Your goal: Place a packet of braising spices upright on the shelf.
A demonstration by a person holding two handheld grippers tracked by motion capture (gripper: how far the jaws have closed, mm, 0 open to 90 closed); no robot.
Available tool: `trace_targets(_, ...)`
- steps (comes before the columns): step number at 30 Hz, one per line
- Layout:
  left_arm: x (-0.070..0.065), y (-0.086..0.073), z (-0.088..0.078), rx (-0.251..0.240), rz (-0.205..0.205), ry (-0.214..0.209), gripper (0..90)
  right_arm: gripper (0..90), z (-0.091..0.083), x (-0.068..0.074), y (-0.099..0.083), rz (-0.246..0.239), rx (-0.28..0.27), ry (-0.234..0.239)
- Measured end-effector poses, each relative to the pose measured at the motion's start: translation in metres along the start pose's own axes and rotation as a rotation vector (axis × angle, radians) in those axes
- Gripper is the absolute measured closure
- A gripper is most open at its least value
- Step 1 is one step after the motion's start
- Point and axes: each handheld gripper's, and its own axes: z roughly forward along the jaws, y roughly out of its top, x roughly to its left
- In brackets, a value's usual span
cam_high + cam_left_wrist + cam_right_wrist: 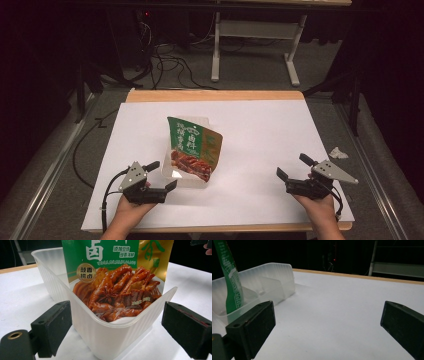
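Straddling the tub (110, 340) corner, left claw (161, 176) gapes; right claw (295, 166) gapes over bare table (260, 130).

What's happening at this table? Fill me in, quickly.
A person holds a tool in each hand at a white-covered table. A green snack pouch stands tilted inside a clear plastic tub. The left tool sits at the tub's near corner, jaws open to either side of it without touching. The right tool is open over bare table, apart from the tub, holding nothing.
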Motion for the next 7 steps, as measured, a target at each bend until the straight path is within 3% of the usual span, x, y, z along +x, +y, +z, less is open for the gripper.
trace_targets(7, 0.0009, -0.0001, 0.0001, 0.001, 0.0, 0.0, 10.0, 0.1, 0.0027, 0.0001, -0.0008, 0.005, 0.005, 0.011)
